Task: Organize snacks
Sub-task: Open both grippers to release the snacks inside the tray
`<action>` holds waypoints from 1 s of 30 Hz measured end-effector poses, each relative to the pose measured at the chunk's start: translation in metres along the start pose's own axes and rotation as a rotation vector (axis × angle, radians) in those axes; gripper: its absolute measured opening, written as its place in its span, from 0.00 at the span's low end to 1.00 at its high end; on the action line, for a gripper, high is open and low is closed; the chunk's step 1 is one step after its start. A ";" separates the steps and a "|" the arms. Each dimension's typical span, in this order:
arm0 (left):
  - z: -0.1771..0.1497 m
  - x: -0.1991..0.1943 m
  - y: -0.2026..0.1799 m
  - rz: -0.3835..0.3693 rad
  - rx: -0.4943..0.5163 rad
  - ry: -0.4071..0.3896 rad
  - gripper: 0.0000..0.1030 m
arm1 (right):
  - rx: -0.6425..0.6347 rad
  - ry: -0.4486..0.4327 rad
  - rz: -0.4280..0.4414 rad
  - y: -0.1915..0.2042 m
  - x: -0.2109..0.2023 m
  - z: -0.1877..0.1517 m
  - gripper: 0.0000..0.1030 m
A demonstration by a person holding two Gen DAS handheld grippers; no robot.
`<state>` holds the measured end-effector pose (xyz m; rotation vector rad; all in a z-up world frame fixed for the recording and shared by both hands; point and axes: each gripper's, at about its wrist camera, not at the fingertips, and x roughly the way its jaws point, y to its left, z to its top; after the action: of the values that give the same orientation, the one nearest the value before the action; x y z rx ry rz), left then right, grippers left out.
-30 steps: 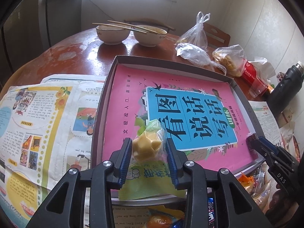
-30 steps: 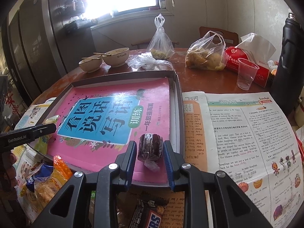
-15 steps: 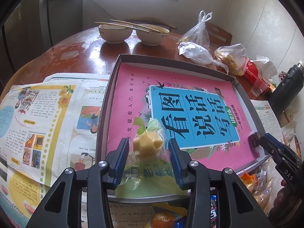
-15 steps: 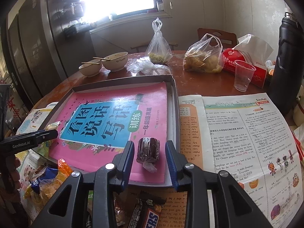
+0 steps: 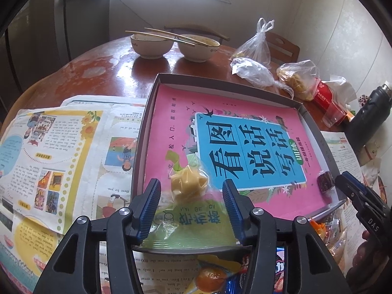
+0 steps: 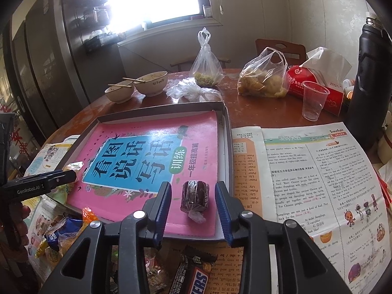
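Now both releases finish: the left gripper (image 5: 191,197) jaws are opening off the yellow snack (image 5: 188,183), the right gripper (image 6: 192,204) jaws off the dark snack (image 6: 195,196), at the tray (image 5: 147,127) near corners. Lift straight up, clear of the wrappers.

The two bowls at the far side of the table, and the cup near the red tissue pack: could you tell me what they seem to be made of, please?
The two bowls look like glazed ceramic: cream, opaque, glossy, with window glare on their sides. The cup looks like thin clear plastic: see-through, faintly ridged walls, though glass cannot be fully ruled out.
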<state>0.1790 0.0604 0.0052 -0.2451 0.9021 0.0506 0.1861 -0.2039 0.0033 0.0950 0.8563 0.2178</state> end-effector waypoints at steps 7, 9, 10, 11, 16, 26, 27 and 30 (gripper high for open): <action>0.000 -0.004 0.001 -0.006 -0.009 -0.009 0.54 | 0.005 -0.010 0.005 0.000 -0.005 0.001 0.40; 0.000 -0.006 0.002 -0.007 -0.010 -0.013 0.55 | 0.006 -0.012 0.006 0.000 -0.005 0.002 0.41; 0.000 -0.006 0.002 -0.003 -0.012 -0.015 0.56 | 0.007 -0.013 0.007 0.000 -0.005 0.002 0.41; 0.000 -0.007 0.003 -0.001 -0.015 -0.016 0.58 | 0.009 -0.013 0.008 0.000 -0.006 0.002 0.41; 0.001 -0.013 0.005 -0.002 -0.021 -0.026 0.63 | 0.009 -0.020 0.010 0.000 -0.009 0.003 0.42; 0.000 -0.032 0.004 -0.016 -0.017 -0.063 0.64 | 0.015 -0.038 0.014 0.000 -0.018 0.005 0.47; 0.000 -0.034 0.003 -0.017 -0.015 -0.067 0.64 | 0.016 -0.040 0.014 -0.001 -0.018 0.006 0.47; -0.001 -0.041 0.003 -0.021 -0.013 -0.081 0.65 | 0.017 -0.048 0.015 0.000 -0.021 0.007 0.48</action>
<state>0.1524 0.0652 0.0365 -0.2630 0.8191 0.0472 0.1775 -0.2087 0.0234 0.1220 0.8105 0.2215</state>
